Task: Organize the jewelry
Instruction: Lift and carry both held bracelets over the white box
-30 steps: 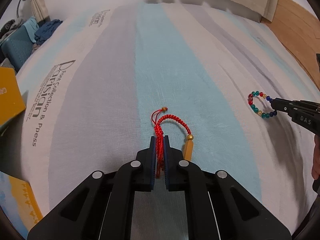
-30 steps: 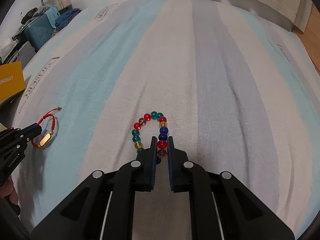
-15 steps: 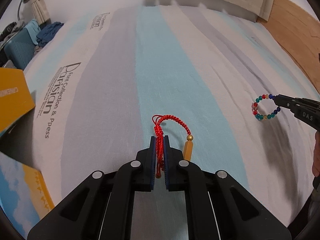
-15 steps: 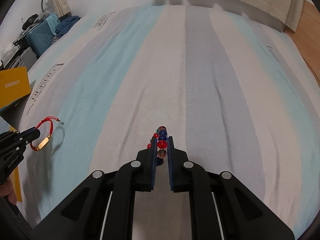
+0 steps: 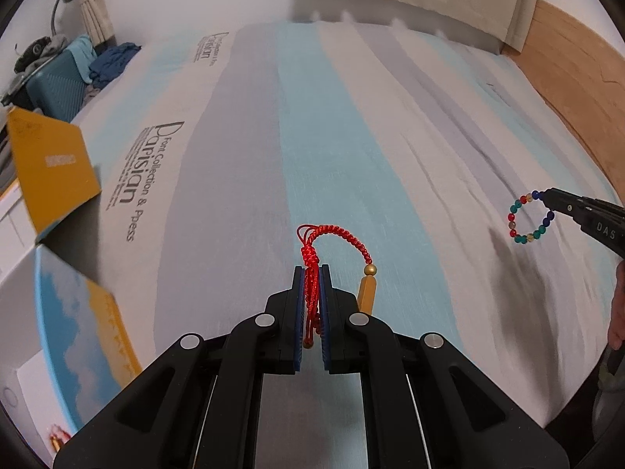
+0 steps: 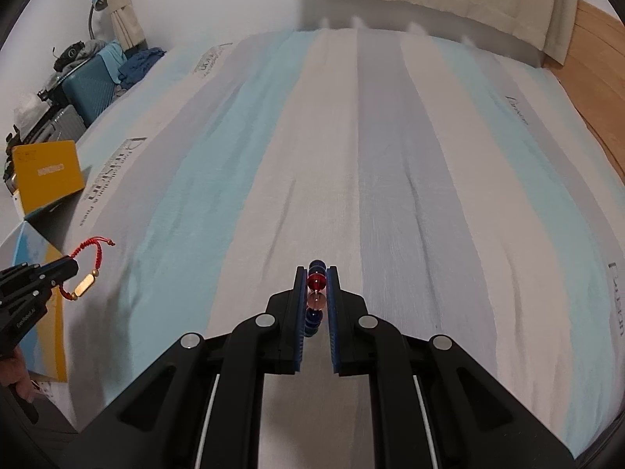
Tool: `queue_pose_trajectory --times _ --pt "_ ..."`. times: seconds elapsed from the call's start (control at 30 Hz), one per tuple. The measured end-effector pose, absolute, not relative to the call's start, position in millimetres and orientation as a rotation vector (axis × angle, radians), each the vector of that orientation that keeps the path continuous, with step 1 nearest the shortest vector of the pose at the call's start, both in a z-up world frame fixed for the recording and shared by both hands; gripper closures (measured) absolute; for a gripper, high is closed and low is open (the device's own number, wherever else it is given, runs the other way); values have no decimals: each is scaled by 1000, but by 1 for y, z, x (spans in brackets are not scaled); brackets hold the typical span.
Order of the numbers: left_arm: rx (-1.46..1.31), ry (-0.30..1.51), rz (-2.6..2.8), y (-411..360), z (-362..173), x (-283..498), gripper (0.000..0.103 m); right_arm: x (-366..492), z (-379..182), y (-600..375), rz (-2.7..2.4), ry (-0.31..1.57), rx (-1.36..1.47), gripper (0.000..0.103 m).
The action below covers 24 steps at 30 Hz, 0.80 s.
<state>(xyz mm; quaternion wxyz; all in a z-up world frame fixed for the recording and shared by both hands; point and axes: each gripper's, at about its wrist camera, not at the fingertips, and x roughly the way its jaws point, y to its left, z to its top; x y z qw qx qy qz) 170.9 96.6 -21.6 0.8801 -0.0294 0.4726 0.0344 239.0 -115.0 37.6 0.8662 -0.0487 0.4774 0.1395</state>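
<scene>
Left tool (image 5: 311, 273) pinched the red cord bracelet (image 5: 336, 236), right tool (image 6: 315, 273) clamped the beaded bracelet (image 6: 315, 281); both hung clear above the striped bed (image 6: 390, 176). Risk: round beads rolling from the pads; thin cord slipping free.

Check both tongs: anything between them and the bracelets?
No. The left tongs are shut on the red cord bracelet, and the right tongs are shut on the bead bracelet. Both hang clear above the striped sheet. Where they go next isn't evident.
</scene>
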Motion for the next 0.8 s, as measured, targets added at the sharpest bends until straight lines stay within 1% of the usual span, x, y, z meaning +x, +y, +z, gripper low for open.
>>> queue_pose_trajectory --times 0.43,0.8 --pt "-87 968 93 99 12 110 97 190 72 -119 295 983 -93 94" --pt "-114 942 107 115 38 61 97 151 104 -87 345 958 -111 94"
